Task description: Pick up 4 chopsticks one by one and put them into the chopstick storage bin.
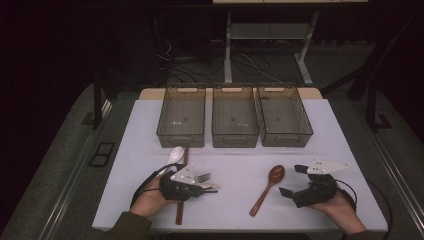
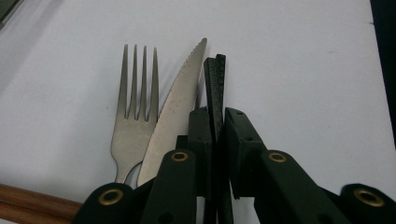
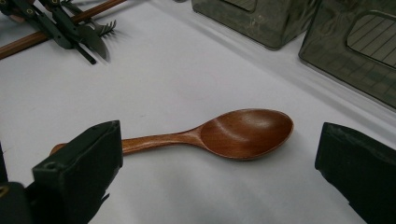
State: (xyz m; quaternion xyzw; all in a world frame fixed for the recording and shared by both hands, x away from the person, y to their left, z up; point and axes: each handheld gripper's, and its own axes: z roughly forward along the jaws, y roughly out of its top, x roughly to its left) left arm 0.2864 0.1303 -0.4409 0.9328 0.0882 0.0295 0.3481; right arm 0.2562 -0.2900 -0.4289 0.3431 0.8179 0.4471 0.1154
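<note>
— What is counted on the white table (image 1: pixel 235 165)?

— Three dark, see-through bins (image 1: pixel 235 122) are lined up side by side along the far edge. One wooden spoon (image 1: pixel 269 186), one white spoon (image 1: pixel 175 155), one metal fork (image 2: pixel 135 112), one serrated knife (image 2: pixel 175 107) and what appears to be a pair of brown chopsticks (image 1: pixel 181 200) are laid out nearer the front edge.

— How is the wooden spoon described?

— A reddish-brown, glossy finish is seen, with a smooth oval bowl facing up and a slim handle. It is laid flat toward the front right of the table, bowl pointing to the far edge.

— And the grippers?

— The right gripper (image 3: pixel 215 163) is held low over the table near the front right corner, its jaws spread wide, with the spoon's bowl seen between them but untouched. The left gripper (image 2: pixel 215 93) is kept near the front left corner, its jaws pressed together with nothing between them, just beside the knife blade; the fork is set on the blade's other side.

— The cutlery's position?

— Fork and knife are laid side by side, tips pointing the same way, partly under the left gripper.
</note>
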